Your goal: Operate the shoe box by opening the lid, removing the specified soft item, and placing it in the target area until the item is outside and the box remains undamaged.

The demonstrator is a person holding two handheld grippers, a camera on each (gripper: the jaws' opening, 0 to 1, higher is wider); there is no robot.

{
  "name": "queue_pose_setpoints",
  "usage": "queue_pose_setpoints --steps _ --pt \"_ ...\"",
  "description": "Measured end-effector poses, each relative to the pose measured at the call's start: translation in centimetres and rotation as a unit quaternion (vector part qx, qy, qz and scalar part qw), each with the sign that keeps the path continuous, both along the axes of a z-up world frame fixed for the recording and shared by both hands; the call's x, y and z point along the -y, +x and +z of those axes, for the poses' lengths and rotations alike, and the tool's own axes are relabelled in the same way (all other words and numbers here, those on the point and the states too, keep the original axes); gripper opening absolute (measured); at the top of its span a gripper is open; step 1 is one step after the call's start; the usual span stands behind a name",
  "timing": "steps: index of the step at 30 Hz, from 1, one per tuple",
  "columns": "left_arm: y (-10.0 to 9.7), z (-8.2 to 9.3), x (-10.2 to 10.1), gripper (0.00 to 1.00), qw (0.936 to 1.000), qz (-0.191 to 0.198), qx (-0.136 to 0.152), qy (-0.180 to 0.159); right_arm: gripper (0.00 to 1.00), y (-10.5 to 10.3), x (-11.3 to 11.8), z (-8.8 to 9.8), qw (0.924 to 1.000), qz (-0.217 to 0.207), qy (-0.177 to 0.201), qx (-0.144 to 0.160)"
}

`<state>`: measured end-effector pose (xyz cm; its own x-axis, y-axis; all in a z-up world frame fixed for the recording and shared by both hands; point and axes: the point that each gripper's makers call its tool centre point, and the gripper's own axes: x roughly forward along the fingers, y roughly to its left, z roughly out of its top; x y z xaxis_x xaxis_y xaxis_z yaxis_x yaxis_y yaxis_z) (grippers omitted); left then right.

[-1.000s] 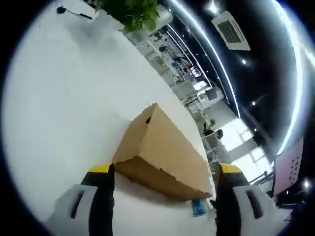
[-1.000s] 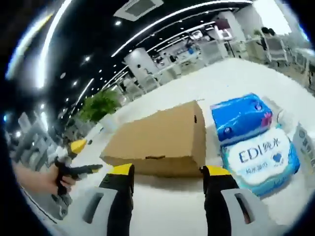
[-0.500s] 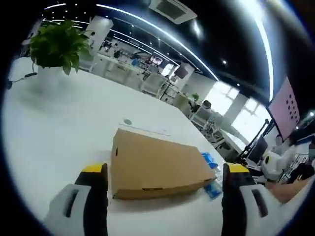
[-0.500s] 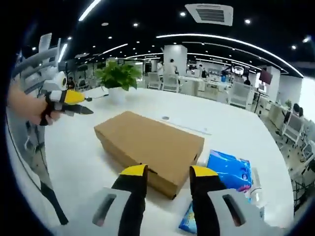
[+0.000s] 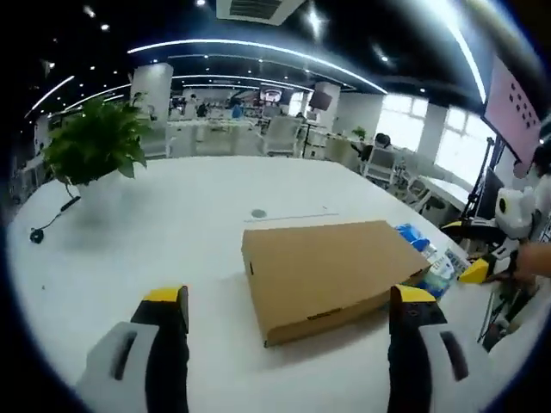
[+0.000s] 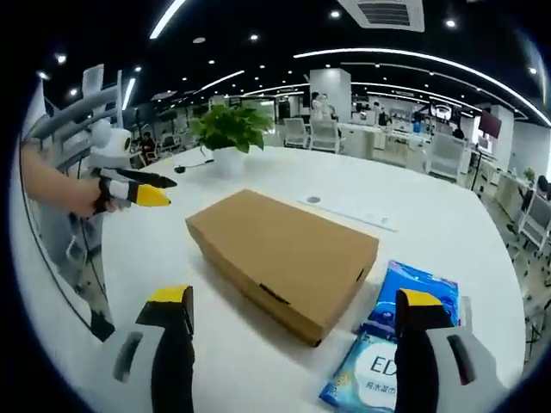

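Closed brown shoe box (image 5: 331, 271) on white table (image 5: 155, 232), lid down, ahead of left gripper (image 5: 288, 323) and between its wide-apart jaws; right gripper (image 6: 293, 331) likewise spread, holding nothing, same box just beyond it; blue tissue packs (image 6: 400, 331) beside box, near its right jaw; potted plant (image 6: 228, 138) far behind; apparently nothing begun: lid unopened, soft item yet to come out.

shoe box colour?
Plain tan-brown cardboard shoe box, clearest in the right gripper view.
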<state>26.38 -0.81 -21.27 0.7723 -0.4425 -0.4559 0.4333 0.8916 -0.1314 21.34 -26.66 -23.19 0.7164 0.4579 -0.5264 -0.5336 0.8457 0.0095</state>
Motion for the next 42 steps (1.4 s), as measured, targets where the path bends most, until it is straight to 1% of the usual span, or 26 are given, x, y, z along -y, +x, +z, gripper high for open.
queue_pose_setpoints --steps 1,2,3,5,6,8,9,10,11,12,14,15,16,17,20,21,23,24,26,28,29,31,33,35,39,42 --pt "0.0 0.1 0.2 0.88 0.9999 -0.008 0.007 -0.002 1.0 0.1 0.0 -0.5 0.9998 0.0 0.006 -0.017" --pt "0.0 0.1 0.1 0.79 1.0 -0.006 0.008 0.002 1.0 0.1 0.3 -0.8 0.9995 -0.014 0.001 -0.027" --pt "0.1 -0.1 -0.4 0.74 0.9997 -0.002 0.01 0.021 1.0 0.3 0.4 -0.9 0.9995 -0.015 -0.002 -0.027" --pt "0.4 -0.2 -0.1 0.79 0.9992 -0.008 0.018 0.033 1.0 0.5 0.4 -0.8 0.9997 -0.012 -0.01 -0.021" --pt "0.5 -0.2 0.1 0.81 0.999 -0.01 0.023 0.037 1.0 0.9 0.6 -0.2 0.9997 -0.013 -0.018 -0.003" --pt "0.5 -0.3 0.3 0.84 0.9985 -0.02 0.028 0.042 1.0 1.0 0.2 0.6 0.9999 -0.006 -0.013 0.004" --pt "0.5 -0.4 0.4 0.89 0.9986 -0.022 0.025 0.042 1.0 1.0 0.2 0.7 0.9999 -0.006 -0.013 0.003" --pt "0.3 -1.2 0.9 0.97 0.9993 -0.03 0.002 0.022 0.97 1.1 0.0 0.7 0.9998 0.0 -0.017 0.006" --pt "0.1 -1.5 1.2 0.99 0.9992 -0.036 -0.007 0.013 0.91 0.9 -0.3 0.5 0.9998 0.013 -0.014 -0.004" --pt "-0.2 -2.2 1.2 0.99 0.9987 -0.043 -0.023 0.017 0.88 0.8 -0.2 0.1 0.9997 0.006 -0.016 -0.018" --pt "-0.3 -3.3 1.2 0.99 0.9978 -0.05 -0.031 0.032 0.9 1.1 -0.4 -0.2 0.9998 0.002 -0.017 -0.011" --pt "-0.9 -4.1 1.6 0.99 0.9957 -0.074 -0.042 0.038 0.89 1.0 -0.8 -0.3 0.9998 0.008 -0.019 -0.009" --pt "-1.1 -4.5 1.7 0.99 0.9945 -0.083 -0.048 0.043 0.88 0.9 -0.9 -0.6 0.9996 0.011 -0.022 -0.012" --pt "-1.2 -4.6 1.6 0.99 0.9943 -0.083 -0.047 0.048 0.88 0.9 -0.9 -0.9 0.9993 0.013 -0.03 -0.017" --pt "-1.0 -4.9 1.3 0.96 0.9938 -0.085 -0.047 0.054 0.88 1.1 -1.0 -1.2 0.999 0.022 -0.039 0.001" --pt "-0.7 -4.7 1.2 0.94 0.9944 -0.081 -0.041 0.053 0.88 1.3 -0.9 -1.5 0.9991 0.02 -0.038 -0.003" --pt "-0.2 -4.5 0.9 0.9 0.9952 -0.074 -0.037 0.052 0.87 1.3 -0.4 -2.4 0.9986 0.01 -0.04 -0.032" --pt "0.0 -4.5 0.9 0.92 0.9955 -0.072 -0.039 0.048 0.88 1.6 -0.5 -2.4 0.9989 0.013 -0.038 -0.026" --pt "0.2 -4.8 1.3 0.98 0.995 -0.077 -0.045 0.043 0.88 1.6 -0.8 -2.9 0.9978 0.028 -0.049 -0.035" --pt "0.3 -5.5 0.9 0.97 0.9923 -0.083 -0.05 0.077 0.9 1.8 -1.0 -3.2 0.9959 0.045 -0.071 -0.032" --pt "0.4 -5.7 1.1 0.96 0.9919 -0.088 -0.047 0.078 0.92 1.8 -1.2 -3.5 0.9947 0.056 -0.08 -0.034" --pt "0.4 -6.0 1.2 0.96 0.9912 -0.088 -0.055 0.082 0.92 1.8 -1.6 -4.0 0.9929 0.068 -0.089 -0.041" --pt "0.5 -6.3 1.5 0.95 0.9905 -0.09 -0.056 0.088 0.93 2.0 -1.8 -4.1 0.9927 0.071 -0.091 -0.035" --pt "0.6 -6.7 1.6 0.94 0.9896 -0.091 -0.061 0.093 0.94 2.2 -2.0 -4.2 0.993 0.071 -0.086 -0.039" --pt "0.6 -6.7 1.9 0.94 0.9902 -0.087 -0.065 0.089 0.95 2.6 -2.1 -4.1 0.9947 0.064 -0.072 -0.036" --pt "0.6 -6.5 2.1 0.91 0.9905 -0.094 -0.049 0.087 0.93 2.8 -2.4 -4.1 0.9955 0.064 -0.065 -0.027"
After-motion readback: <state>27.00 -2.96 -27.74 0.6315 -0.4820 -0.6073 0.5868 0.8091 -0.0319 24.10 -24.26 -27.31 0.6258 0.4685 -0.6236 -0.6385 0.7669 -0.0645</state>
